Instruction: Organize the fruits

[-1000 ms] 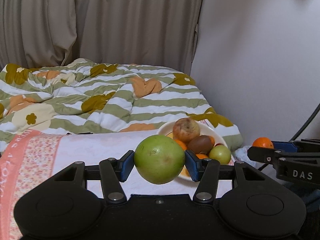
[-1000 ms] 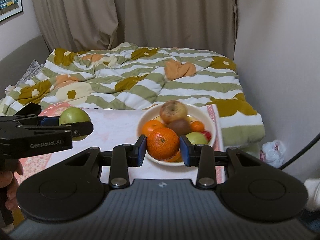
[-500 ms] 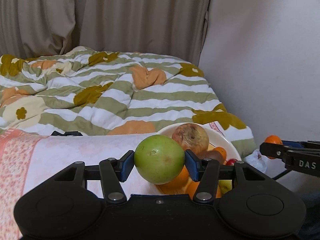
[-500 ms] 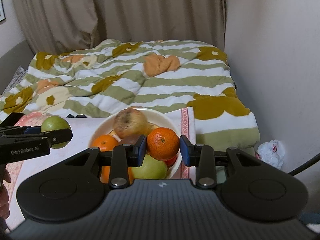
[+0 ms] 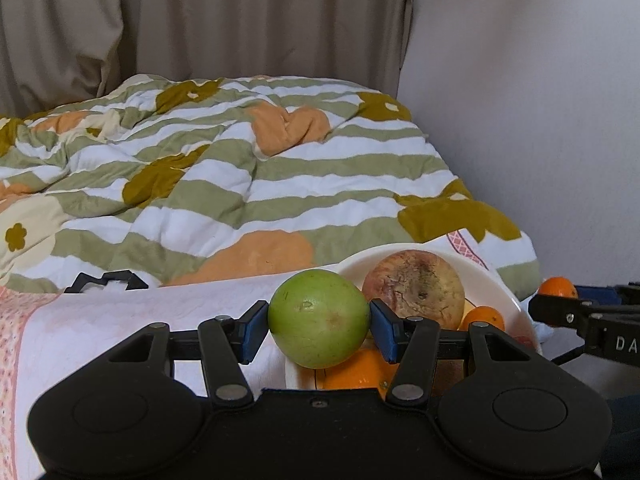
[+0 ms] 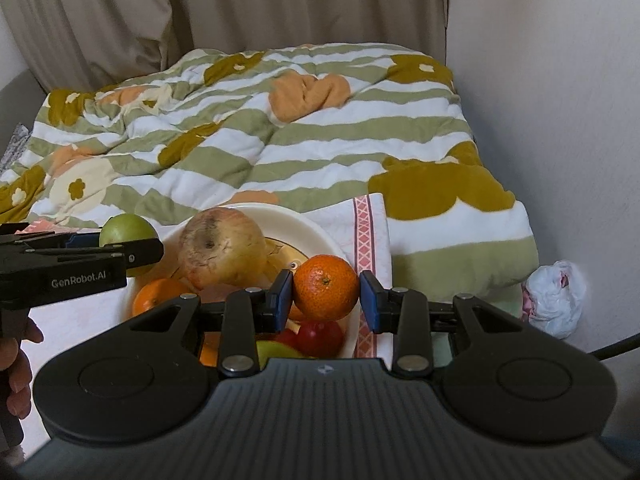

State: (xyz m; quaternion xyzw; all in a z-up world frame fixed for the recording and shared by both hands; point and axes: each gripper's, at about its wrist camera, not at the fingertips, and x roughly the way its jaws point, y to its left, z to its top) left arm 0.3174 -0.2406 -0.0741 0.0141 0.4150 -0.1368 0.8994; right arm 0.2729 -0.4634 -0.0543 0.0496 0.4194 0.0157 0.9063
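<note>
My left gripper [image 5: 319, 320] is shut on a green apple [image 5: 319, 318], held just over the near left rim of a white bowl [image 5: 496, 284]. My right gripper [image 6: 326, 294] is shut on an orange mandarin [image 6: 326, 287] above the bowl's [image 6: 316, 230] right side. In the bowl lie a large blemished reddish apple [image 6: 222, 252], another mandarin [image 6: 158, 294], a red fruit [image 6: 320, 336] and a green one [image 6: 276, 350]. In the right wrist view the left gripper [image 6: 120, 246] comes in from the left with the green apple [image 6: 126, 226]. The held mandarin [image 5: 557, 287] shows at the right in the left wrist view.
The bowl stands on a white cloth with a pink patterned border [image 6: 364, 232], laid over a low surface before a bed with a striped green, white and orange quilt [image 6: 260, 136]. A wall is close on the right, with a crumpled plastic bag [image 6: 554, 300] below. A hand [image 6: 16, 360] grips the left handle.
Both grippers have moved forward and down toward the bowl, each keeping its fruit. The bowl now lies directly beneath and behind both held fruits, larger in view.
</note>
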